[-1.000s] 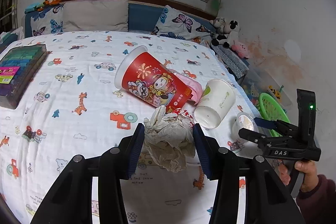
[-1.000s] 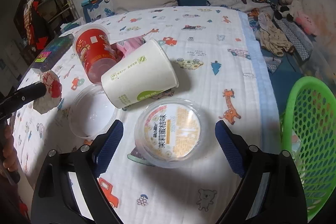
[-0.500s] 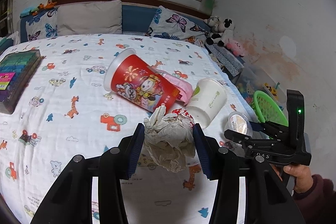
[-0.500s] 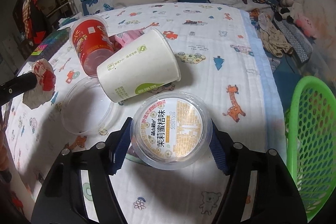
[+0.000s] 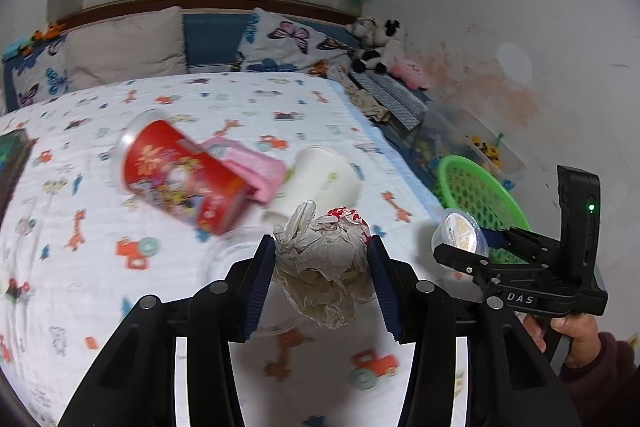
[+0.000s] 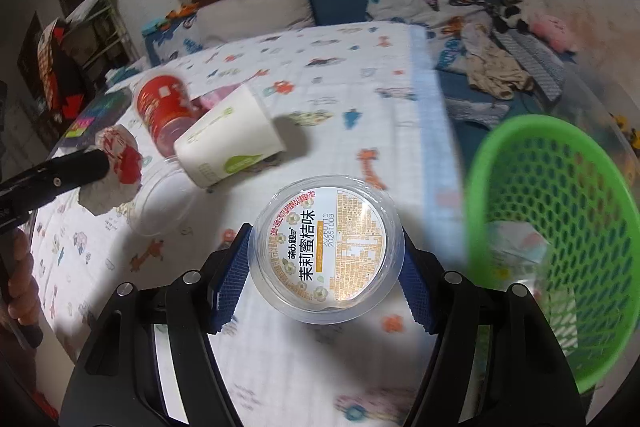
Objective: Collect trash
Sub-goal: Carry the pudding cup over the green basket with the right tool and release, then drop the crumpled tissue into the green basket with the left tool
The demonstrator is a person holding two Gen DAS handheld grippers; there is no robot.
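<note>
Left gripper (image 5: pixel 322 267) clenches the crumpled paper wad (image 5: pixel 324 267), right gripper (image 6: pixel 324 259) clamps the clear jelly cup (image 6: pixel 326 247), green basket (image 6: pixel 560 227) at three o'clock.

You see a crumpled, matt white paper wad (image 5: pixel 324 259), a glossy clear plastic jelly cup (image 6: pixel 326 247), a green plastic mesh basket (image 6: pixel 560 227) and a soft printed cloth bedsheet (image 5: pixel 120 287)
</note>
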